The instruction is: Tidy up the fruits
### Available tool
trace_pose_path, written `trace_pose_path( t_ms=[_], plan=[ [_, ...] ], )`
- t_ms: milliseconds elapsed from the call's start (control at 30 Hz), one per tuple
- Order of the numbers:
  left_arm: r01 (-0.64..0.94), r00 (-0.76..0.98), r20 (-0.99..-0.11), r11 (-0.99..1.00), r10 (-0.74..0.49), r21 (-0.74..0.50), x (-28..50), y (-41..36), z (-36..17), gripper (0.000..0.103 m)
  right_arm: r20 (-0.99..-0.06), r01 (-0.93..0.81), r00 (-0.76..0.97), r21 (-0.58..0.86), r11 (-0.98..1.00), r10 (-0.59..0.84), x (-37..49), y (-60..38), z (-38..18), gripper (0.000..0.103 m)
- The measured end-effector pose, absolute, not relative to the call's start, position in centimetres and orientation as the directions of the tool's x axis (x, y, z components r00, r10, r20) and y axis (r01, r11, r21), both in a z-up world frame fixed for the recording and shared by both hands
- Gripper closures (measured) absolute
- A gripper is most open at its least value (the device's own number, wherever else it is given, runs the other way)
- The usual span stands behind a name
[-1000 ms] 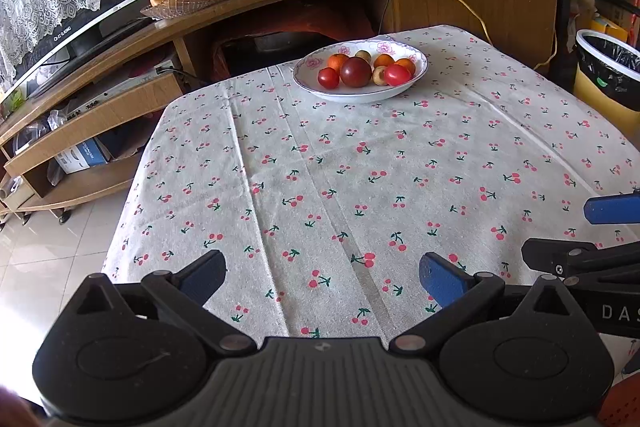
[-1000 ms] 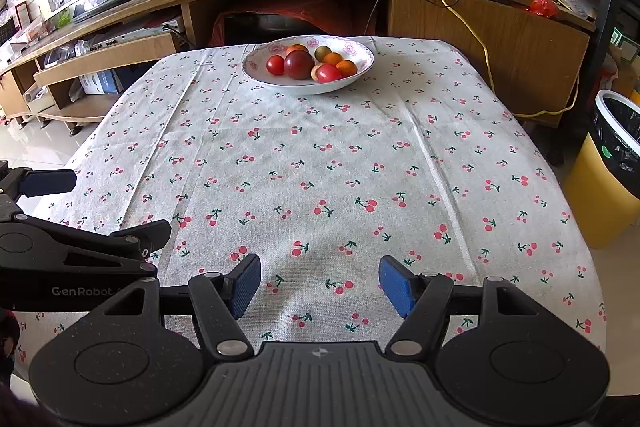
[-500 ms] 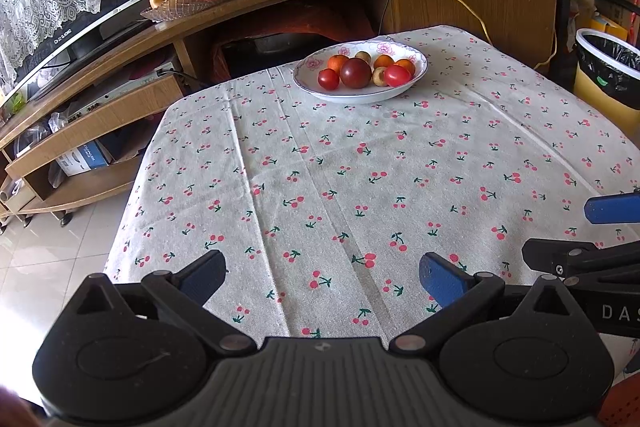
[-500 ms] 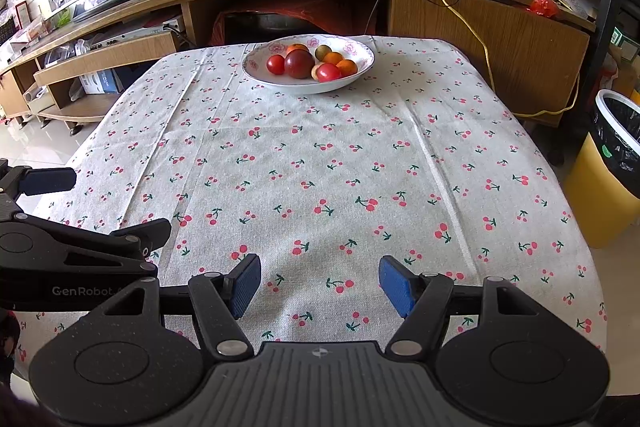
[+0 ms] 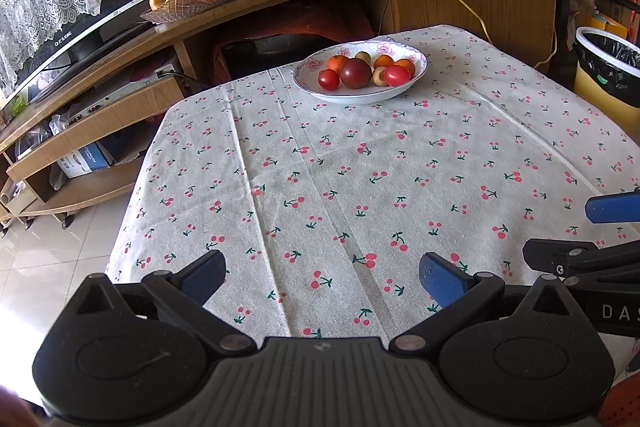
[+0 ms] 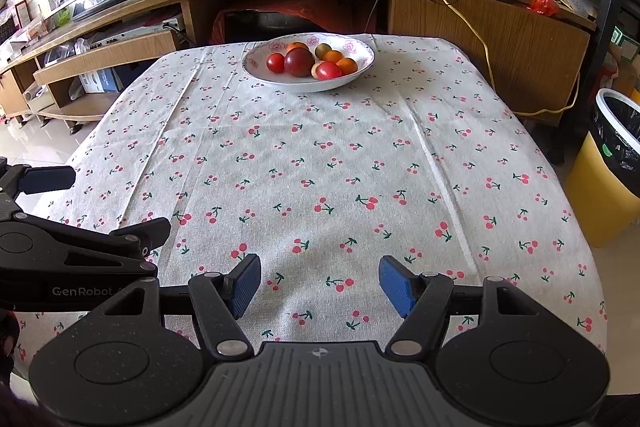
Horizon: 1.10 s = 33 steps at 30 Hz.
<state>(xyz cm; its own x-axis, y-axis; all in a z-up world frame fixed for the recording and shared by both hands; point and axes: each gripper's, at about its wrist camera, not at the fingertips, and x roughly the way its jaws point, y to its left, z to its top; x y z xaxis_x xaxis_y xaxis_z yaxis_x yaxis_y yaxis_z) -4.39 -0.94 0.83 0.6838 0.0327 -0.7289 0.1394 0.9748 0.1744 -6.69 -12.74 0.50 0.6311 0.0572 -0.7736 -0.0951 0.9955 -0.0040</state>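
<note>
Left wrist view: cloth-covered counter (image 5: 400,167) seen, white bowl (image 5: 418,57) at far edge. Small fruits (image 5: 356,73) piled inside: dark plum, red tomatoes, orange and tan pieces. Left gripper (image 5: 322,277) and right gripper (image 6: 320,285) held wide apart, nothing gripped, well short of bowl. Risk judged: round fruit squeezed off-centre could slip, roll off counter.

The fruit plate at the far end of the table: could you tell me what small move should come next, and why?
Probably reach one open tool forward toward the plate. Both the left tool and right tool are empty over bare tablecloth, far short of the fruits, all on that plate.
</note>
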Motion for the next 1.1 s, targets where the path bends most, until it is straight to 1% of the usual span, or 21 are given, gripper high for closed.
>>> trace_pose_path(
  t_ms=[1100],
  plan=[
    [0.140,0.694,-0.719,0.972,0.040,0.189,-4.48,-1.03,1.01,0.000,-0.774,-0.095,0.630,-0.003,0.995,0.058,-6.70,-12.73,0.54,0.042]
  ],
)
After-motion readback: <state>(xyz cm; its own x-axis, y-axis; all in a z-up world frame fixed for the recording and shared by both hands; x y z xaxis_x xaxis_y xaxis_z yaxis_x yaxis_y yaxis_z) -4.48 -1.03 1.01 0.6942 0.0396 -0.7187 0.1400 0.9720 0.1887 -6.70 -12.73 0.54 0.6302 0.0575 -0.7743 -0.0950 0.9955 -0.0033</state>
